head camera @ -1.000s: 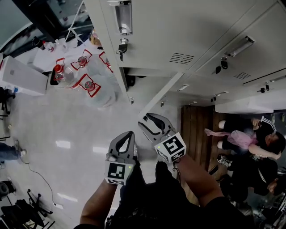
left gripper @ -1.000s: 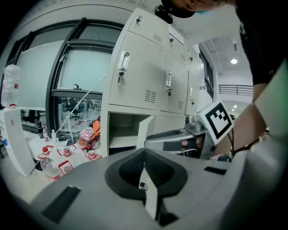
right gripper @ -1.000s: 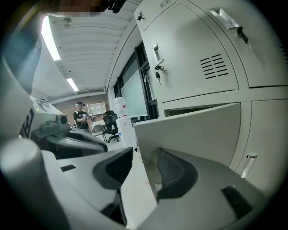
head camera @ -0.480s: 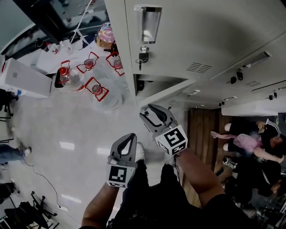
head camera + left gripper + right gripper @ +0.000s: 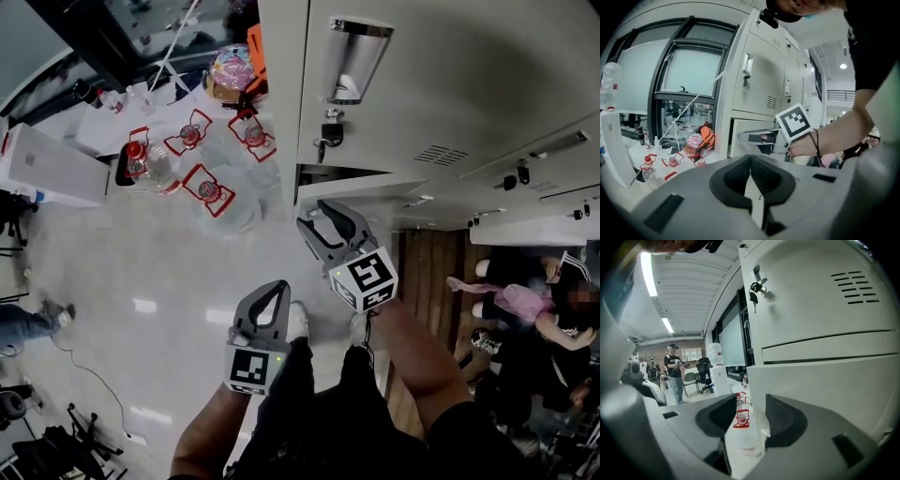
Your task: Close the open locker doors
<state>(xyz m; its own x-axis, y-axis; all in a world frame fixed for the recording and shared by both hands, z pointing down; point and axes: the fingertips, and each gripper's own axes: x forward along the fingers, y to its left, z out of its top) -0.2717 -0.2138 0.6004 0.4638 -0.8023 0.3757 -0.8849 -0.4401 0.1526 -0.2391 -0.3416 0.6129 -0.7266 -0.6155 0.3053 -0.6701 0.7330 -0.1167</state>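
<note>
Head view, nearest first: the left gripper is held out over the pale floor, and the left gripper view shows its jaws pressed fully together with nothing in them. Just beyond it and to the right, the right gripper reaches toward the lockers; its jaws have just been opening and stand wide apart, and the right gripper view shows no pad pressing on anything, only distant things in the gap. Directly ahead of its tips is the open locker door, a low pale panel swung out from the bank; in the right gripper view its free edge stands close in front of the right-hand jaw, though whether they touch cannot be told. Above it sits a closed door with a bunch of keys hanging from its lock under a recessed handle. Farther left, water bottles with red labels stand on the floor.
</note>
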